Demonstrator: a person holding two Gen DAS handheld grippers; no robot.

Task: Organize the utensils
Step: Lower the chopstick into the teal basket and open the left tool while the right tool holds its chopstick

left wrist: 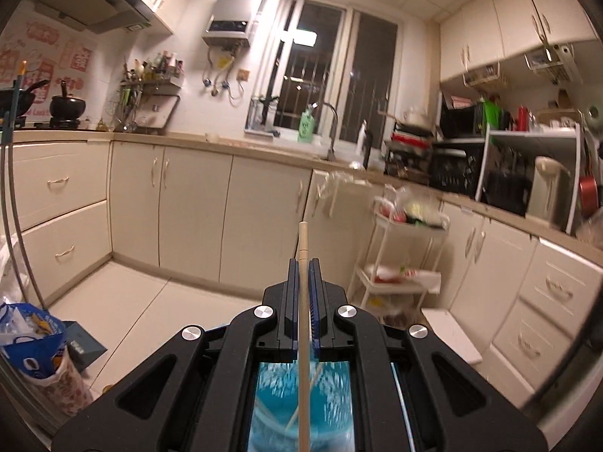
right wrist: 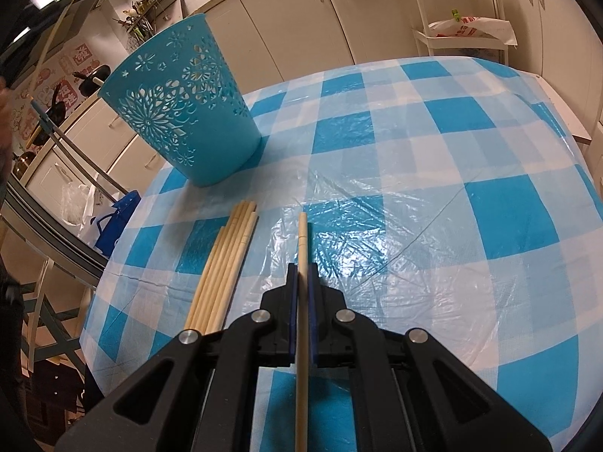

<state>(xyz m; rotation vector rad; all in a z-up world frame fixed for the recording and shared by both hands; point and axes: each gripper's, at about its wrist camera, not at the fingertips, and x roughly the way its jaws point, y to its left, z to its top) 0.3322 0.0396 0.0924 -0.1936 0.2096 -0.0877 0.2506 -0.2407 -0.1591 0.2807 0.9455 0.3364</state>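
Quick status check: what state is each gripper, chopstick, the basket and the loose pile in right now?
Left gripper: shut on a chopstick, raised, facing the kitchen.
Right gripper: shut on another chopstick, over the table.
Basket: upright on the table, apart from the pile.
Pile: lying flat on the table, left of the right gripper.

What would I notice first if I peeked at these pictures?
Probably the bright blue basket with flower cut-outs, standing at the far left of the blue-and-white checked tablecloth. Next, a bundle of wooden chopsticks lying in front of it. Each hand-held gripper pinches one chopstick: the right hand-held gripper low over the table, the left hand-held gripper pointing out at the kitchen cupboards.
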